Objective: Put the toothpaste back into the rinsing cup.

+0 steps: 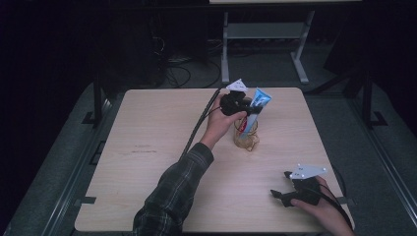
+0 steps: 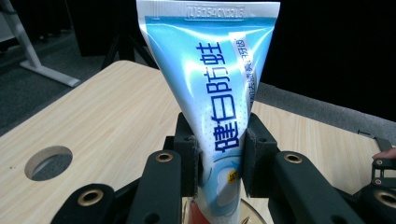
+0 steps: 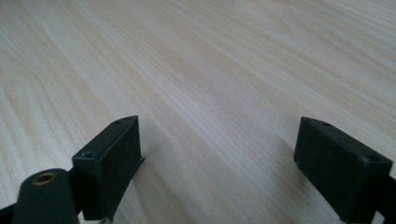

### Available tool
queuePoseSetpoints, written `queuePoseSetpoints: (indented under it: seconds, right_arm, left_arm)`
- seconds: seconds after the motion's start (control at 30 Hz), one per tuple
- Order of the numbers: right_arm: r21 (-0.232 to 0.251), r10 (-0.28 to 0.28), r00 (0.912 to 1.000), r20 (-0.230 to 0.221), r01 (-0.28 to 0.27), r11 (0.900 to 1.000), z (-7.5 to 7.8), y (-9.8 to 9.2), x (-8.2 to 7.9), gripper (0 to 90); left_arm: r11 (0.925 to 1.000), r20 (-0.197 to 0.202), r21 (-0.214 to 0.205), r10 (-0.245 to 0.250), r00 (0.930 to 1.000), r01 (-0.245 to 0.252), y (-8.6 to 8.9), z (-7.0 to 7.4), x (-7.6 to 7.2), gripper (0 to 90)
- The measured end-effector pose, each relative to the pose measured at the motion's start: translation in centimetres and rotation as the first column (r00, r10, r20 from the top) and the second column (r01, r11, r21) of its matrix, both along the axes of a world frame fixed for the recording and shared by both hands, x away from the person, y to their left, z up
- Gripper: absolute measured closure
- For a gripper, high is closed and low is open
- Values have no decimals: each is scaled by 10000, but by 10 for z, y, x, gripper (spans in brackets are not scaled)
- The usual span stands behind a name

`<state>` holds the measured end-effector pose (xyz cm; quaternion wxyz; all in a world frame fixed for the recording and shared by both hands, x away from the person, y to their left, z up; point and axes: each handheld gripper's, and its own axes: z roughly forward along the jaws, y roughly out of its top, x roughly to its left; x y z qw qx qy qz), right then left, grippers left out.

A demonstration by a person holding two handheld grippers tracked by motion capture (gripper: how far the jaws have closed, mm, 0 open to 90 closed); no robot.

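Observation:
A blue and white toothpaste tube (image 1: 259, 99) stands upright with its lower end inside a clear glass cup (image 1: 246, 133) near the table's middle back. My left gripper (image 1: 246, 109) is shut on the toothpaste tube (image 2: 219, 93) just above the cup's rim (image 2: 252, 215), both jaws pressing its sides. My right gripper (image 1: 280, 189) rests low over the table's front right corner, held by a hand, with its jaws wide open (image 3: 219, 158) and nothing but bare wood between them.
The light wooden table (image 1: 147, 147) has a round cable hole (image 2: 48, 162) near its back edge. Behind it stand a white desk frame (image 1: 265, 34) and cables on a dark floor. A plaid sleeve (image 1: 172, 191) crosses the table's front middle.

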<state>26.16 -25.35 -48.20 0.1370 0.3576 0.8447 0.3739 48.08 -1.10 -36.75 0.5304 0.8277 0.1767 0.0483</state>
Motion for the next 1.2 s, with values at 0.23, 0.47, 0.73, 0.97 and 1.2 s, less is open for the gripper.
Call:
queuePoseSetpoints:
  seconds: [0.23, 0.47, 0.73, 0.97, 1.2]
  right_arm:
    - [4, -10, 10000, -22, 10, 10000, 0, 0, 0, 139]
    - [10, -19, 10000, -23, 19, 10000, 0, 0, 0, 139]
    - [3, -11, 10000, -24, 11, 10000, 0, 0, 0, 139]
    - [-46, 14, 10000, -31, -14, 10000, 0, 0, 0, 139]
    - [-41, 31, 10000, -2, -31, 10000, 0, 0, 0, 139]
  left_arm:
    - [10000, -86, 24, 68, 9999, -68, 4, -6, -1, 709]
    - [9999, -153, 58, 88, 9998, -87, 6, -10, -2, 706]
    - [10000, -111, 45, 75, 9999, -74, 7, -12, -2, 694]
    - [9994, 129, 107, 313, 9994, -314, 8, -8, -2, 563]
    - [9975, 252, 291, 635, 9977, -642, 16, -1, -5, 375]
